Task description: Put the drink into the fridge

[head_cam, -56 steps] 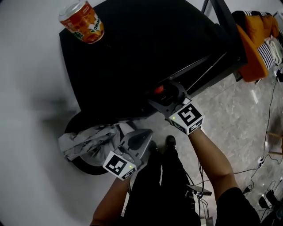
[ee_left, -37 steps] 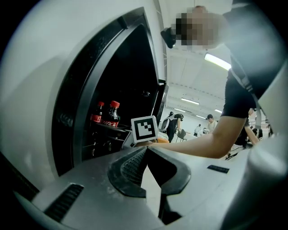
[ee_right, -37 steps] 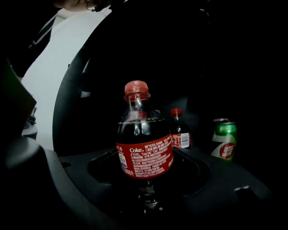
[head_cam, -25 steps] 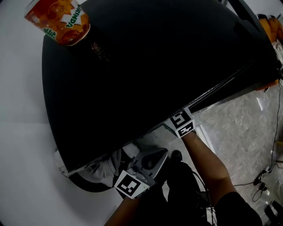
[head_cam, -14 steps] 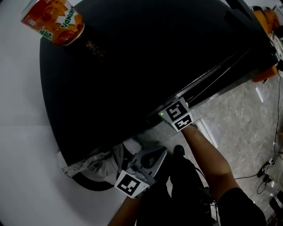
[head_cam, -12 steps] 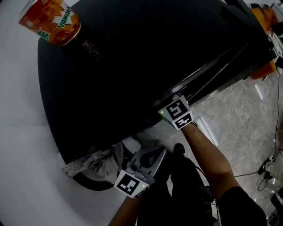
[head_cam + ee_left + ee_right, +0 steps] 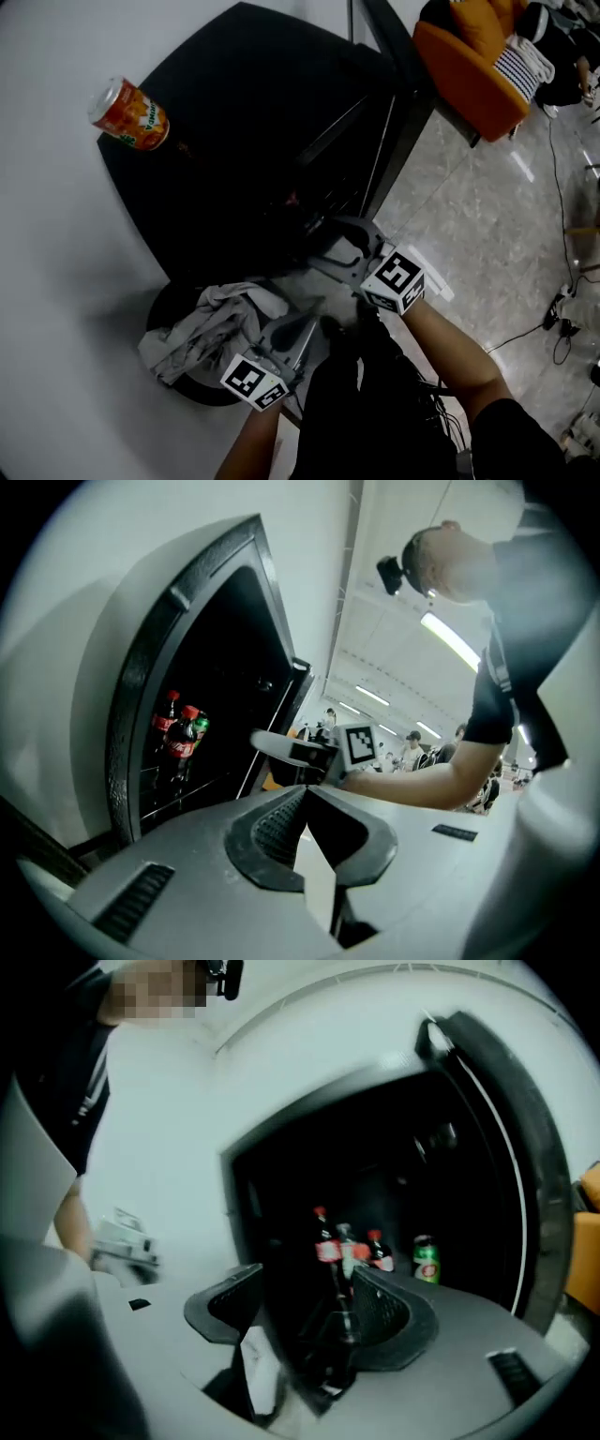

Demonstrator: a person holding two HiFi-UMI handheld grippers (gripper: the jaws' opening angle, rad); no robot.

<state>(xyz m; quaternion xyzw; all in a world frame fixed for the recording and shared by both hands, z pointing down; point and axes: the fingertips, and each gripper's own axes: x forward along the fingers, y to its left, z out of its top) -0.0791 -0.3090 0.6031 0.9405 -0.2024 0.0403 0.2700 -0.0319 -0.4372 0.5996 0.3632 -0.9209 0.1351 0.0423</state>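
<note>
The fridge door (image 7: 534, 1176) is swung out. My right gripper (image 7: 309, 1283) has its jaws spread wide and empty, facing the bottles (image 7: 345, 1246). My left gripper (image 7: 305, 794) has its jaws pressed together. The drink can (image 7: 129, 114) stands on the fridge top (image 7: 244, 84), well above both. Approach level and grip mid-body.

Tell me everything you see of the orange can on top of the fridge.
The orange soda can looks like printed metal: orange body, green-and-white lettering, silver top rim. It stands on its base on the black fridge top, near its left corner beside the white wall. Only the fridge top touches it.
</note>
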